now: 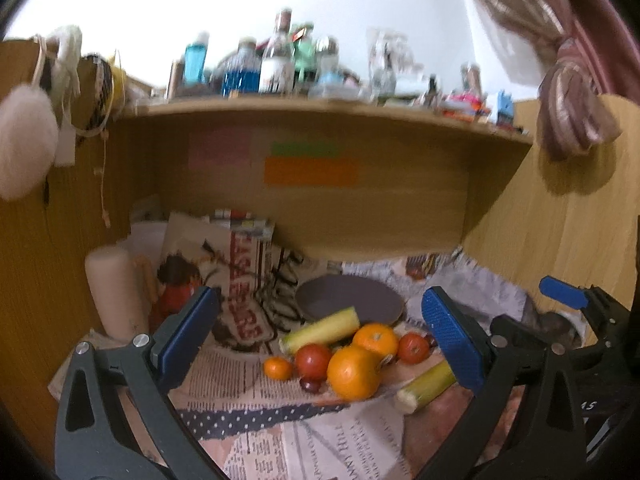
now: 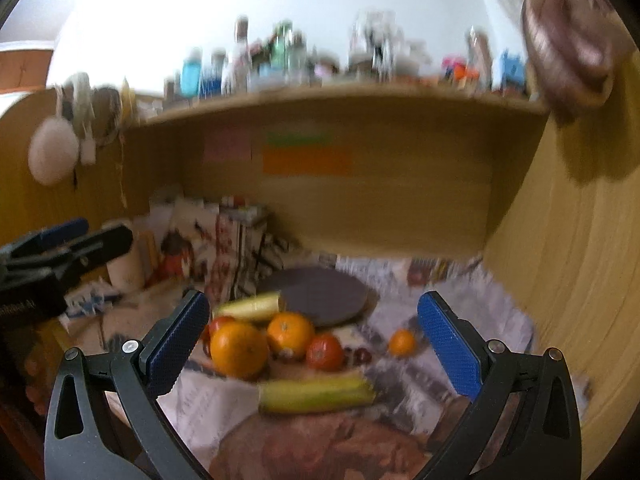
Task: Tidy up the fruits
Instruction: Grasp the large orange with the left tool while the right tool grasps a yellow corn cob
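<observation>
Two grippers: both are hovering over the desk [image 1: 552, 216] with their jaws spread wide and nothing between them.
Left gripper [image 1: 320, 344]: its blue pads [image 1: 188, 332] are framing the fruit pile from above and in front.
Right gripper [image 2: 316, 340]: it is sitting just to the right of the left one; its view is blurred.
Fruit pile: it is lying on newspaper [image 1: 344, 448] near the middle of the desk, in front of the grey plate [image 1: 348, 298].
Large orange [image 1: 354, 372]: bright, glossy, it is sitting at the front of the pile, touching the tomato to its left.
Second orange [image 1: 376, 338]: smaller, it is resting just behind the large one.
Tomatoes: one red one [image 1: 313, 361] is lying left of the large orange, another [image 1: 414, 347] on the right side of the pile.
Small tangerine [image 1: 278, 368]: it is sitting at the left edge of the pile.
Corn pieces: one yellow-green piece [image 1: 320, 330] is lying tilted against the plate's front rim; another [image 1: 426, 386] is lying at the front right.
Dark small fruit [image 1: 311, 385]: it is resting below the left tomato; kind unclear.
Grey plate: it is holding nothing.
</observation>
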`<state>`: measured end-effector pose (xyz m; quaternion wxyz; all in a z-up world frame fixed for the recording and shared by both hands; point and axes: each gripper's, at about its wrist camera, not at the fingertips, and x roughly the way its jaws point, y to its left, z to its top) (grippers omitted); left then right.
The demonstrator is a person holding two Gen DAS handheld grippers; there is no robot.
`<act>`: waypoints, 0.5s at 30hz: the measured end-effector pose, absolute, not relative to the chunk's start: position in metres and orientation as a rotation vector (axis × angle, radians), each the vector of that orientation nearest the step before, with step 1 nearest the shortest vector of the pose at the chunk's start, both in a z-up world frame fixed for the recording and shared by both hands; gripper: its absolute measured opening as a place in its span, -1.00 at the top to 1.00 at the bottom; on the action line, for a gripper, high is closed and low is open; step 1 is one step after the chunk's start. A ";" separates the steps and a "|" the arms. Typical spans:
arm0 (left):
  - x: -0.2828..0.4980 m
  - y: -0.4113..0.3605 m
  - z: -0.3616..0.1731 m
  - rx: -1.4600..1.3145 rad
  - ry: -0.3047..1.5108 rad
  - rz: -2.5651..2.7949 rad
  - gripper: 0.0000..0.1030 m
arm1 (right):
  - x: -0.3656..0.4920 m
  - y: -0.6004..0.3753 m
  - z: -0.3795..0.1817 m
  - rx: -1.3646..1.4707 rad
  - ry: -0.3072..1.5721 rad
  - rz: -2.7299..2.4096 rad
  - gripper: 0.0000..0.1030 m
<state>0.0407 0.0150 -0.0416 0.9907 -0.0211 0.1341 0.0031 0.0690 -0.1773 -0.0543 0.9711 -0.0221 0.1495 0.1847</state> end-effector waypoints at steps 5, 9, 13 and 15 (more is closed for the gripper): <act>0.059 0.024 -0.069 -0.054 0.359 0.013 -0.96 | 0.096 -0.170 -0.090 -0.067 0.452 0.389 -1.00; 0.073 0.029 -0.093 -0.060 0.433 0.009 -0.95 | 0.110 -0.164 -0.109 -0.087 0.545 0.396 -1.00; 0.086 0.033 -0.112 -0.072 0.506 -0.001 -0.89 | 0.123 -0.157 -0.126 -0.097 0.615 0.396 -1.00; 0.091 0.033 -0.121 -0.077 0.538 -0.010 -0.84 | 0.127 -0.155 -0.131 -0.099 0.640 0.397 -1.00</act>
